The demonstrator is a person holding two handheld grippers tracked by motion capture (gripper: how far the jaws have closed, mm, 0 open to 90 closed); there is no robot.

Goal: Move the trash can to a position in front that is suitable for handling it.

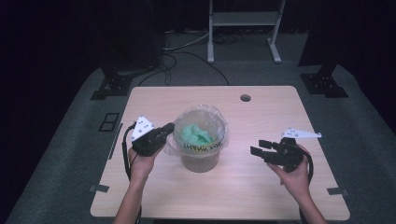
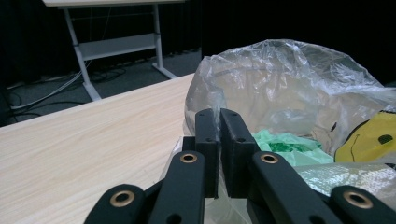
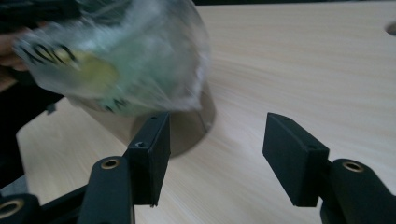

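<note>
A round tan bin (image 1: 201, 156) stands near the middle of the pale wood-grain desk (image 1: 261, 186). It is lined with a thin, crinkled clear plastic bag (image 1: 205, 122) whose top folds over the rim, with a yellow printed band on it. Crumpled green plastic (image 1: 197, 133) lies inside. The left claw (image 1: 169, 128), with matte black blocky jaws, is closed on the bag's edge at the bin's left rim. The right claw (image 1: 258, 147) hangs above the desk, well to the right of the bin, its flat rectangular jaws spread apart with nothing between them.
</note>
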